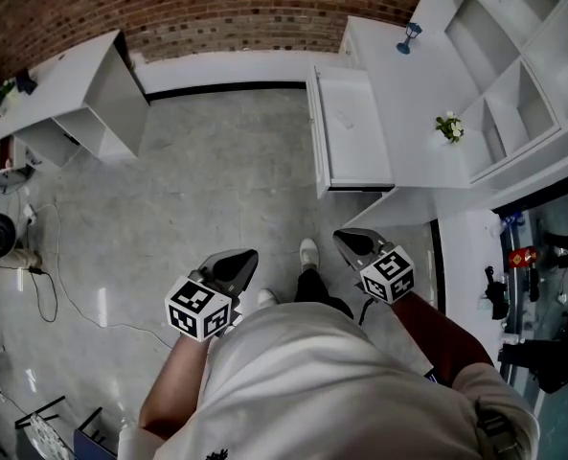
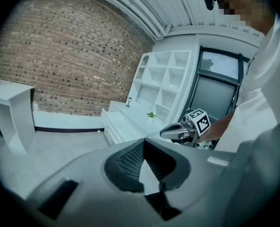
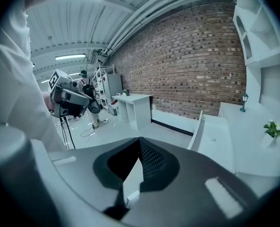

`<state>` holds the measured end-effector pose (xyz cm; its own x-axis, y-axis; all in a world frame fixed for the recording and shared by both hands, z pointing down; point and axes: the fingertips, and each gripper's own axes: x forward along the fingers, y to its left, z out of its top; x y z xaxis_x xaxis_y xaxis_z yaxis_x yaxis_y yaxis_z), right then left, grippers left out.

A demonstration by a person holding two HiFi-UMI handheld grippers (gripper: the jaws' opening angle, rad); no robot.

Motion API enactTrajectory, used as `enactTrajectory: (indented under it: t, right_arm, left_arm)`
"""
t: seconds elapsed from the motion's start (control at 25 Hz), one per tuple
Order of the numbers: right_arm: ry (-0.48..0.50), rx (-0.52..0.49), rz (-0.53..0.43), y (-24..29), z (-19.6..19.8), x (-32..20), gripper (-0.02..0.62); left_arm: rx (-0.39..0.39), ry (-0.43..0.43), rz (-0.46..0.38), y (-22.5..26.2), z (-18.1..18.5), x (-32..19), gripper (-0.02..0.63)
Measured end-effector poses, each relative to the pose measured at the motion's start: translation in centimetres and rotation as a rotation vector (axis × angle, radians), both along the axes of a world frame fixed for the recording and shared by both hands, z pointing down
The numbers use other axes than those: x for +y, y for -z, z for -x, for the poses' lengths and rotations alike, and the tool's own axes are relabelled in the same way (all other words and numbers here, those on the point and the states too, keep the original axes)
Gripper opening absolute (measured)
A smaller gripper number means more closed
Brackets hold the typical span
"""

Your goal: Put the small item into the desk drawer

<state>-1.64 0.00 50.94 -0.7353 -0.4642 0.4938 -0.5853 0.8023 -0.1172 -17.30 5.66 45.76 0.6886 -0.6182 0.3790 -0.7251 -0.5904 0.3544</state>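
The white desk (image 1: 413,84) stands at the right, its drawer (image 1: 352,151) pulled open toward the floor. A small pale item (image 1: 344,119) lies on the drawer's bottom, also seen as a small speck (image 3: 212,139) in the right gripper view. My left gripper (image 1: 248,255) is held over the floor in front of my body, its jaws meeting at the tips with nothing in them. My right gripper (image 1: 341,238) hangs just short of the drawer's near end, shut and empty. Each gripper view shows the other gripper: the right gripper (image 2: 170,132) and the left gripper (image 3: 71,100).
On the desk top stand a small blue lamp figure (image 1: 408,36) and a little potted plant (image 1: 448,126). White shelving (image 1: 513,65) rises behind the desk. Another white table (image 1: 68,94) stands at the far left by the brick wall (image 1: 264,8). Cables (image 1: 49,286) trail on the floor.
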Motion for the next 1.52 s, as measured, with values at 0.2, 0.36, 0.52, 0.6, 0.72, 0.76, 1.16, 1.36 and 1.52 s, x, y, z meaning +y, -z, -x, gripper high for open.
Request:
enactTrajectory:
  t: [0.2, 0.36, 0.52, 0.6, 0.72, 0.76, 1.16, 1.36, 1.52]
  right_arm:
    - [0.002, -0.040, -0.005, 1.3, 0.8, 0.3, 0.012]
    - [-0.002, -0.055, -0.013, 1.8, 1.3, 0.6, 0.012]
    - [0.007, -0.060, -0.025, 2.2, 1.4, 0.8, 0.012]
    - [0.014, -0.060, -0.031, 2.4, 1.7, 0.9, 0.012]
    - [0.019, -0.069, -0.028, 2.7, 2.1, 1.2, 0.012]
    - [0.019, -0.072, -0.027, 2.8, 2.2, 1.3, 0.012]
    - [0.048, -0.073, -0.038, 3.0, 3.5, 1.1, 0.012]
    - [0.054, -0.070, -0.033, 2.7, 3.6, 0.6, 0.012]
    - [0.055, -0.067, -0.031, 2.6, 3.5, -0.3, 0.012]
  left_arm:
    - [-0.001, 0.012, -0.007, 0.1, 0.5, 0.6, 0.006]
    - [-0.002, 0.019, 0.000, -0.1, 1.0, 1.4, 0.006]
    - [-0.004, 0.024, 0.000, -0.1, 1.1, 1.6, 0.006]
    - [-0.004, 0.023, 0.003, -0.2, 1.2, 1.9, 0.006]
    - [-0.005, 0.023, 0.014, -0.6, 1.4, 2.3, 0.006]
    - [-0.003, 0.026, 0.017, -0.6, 1.5, 2.3, 0.006]
    - [-0.006, 0.036, 0.037, -1.2, 2.3, 2.4, 0.006]
    - [-0.011, 0.034, 0.052, -1.7, 2.3, 2.0, 0.006]
    - [-0.010, 0.029, 0.056, -1.8, 2.2, 1.1, 0.006]
